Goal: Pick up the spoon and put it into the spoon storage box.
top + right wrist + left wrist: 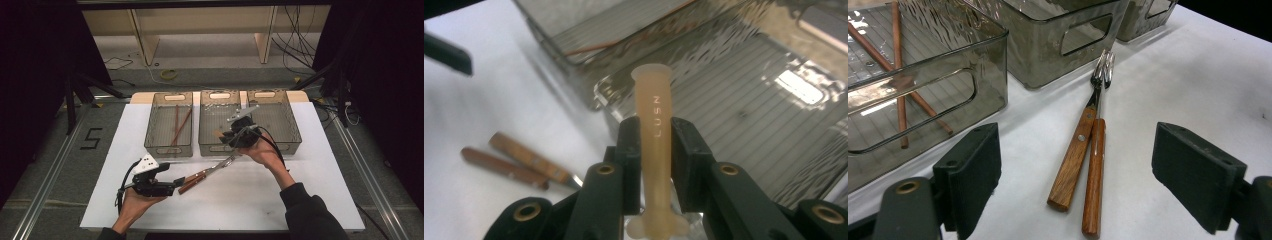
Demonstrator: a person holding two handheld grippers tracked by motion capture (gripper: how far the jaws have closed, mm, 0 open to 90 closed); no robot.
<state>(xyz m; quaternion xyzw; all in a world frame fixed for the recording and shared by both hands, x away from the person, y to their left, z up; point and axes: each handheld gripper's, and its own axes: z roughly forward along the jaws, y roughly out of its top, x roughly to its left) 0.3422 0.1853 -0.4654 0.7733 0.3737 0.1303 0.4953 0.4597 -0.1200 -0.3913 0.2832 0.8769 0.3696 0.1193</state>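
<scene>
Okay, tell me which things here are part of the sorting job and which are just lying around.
Part of the job:
- beige plastic handle, clamped in the right gripper
- two wooden-handled forks, on the table before the open left gripper
- three clear bins
- chopsticks in the left bin

Lying about:
- cables on the floor
- yellow tape roll

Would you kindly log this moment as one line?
left gripper: open by wooden-handled forks | right gripper: shut on tan plastic handle over middle bin

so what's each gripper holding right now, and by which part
The right gripper clamps a pale beige plastic handle around its middle; what utensil it belongs to cannot be told. The left gripper holds nothing.
</scene>
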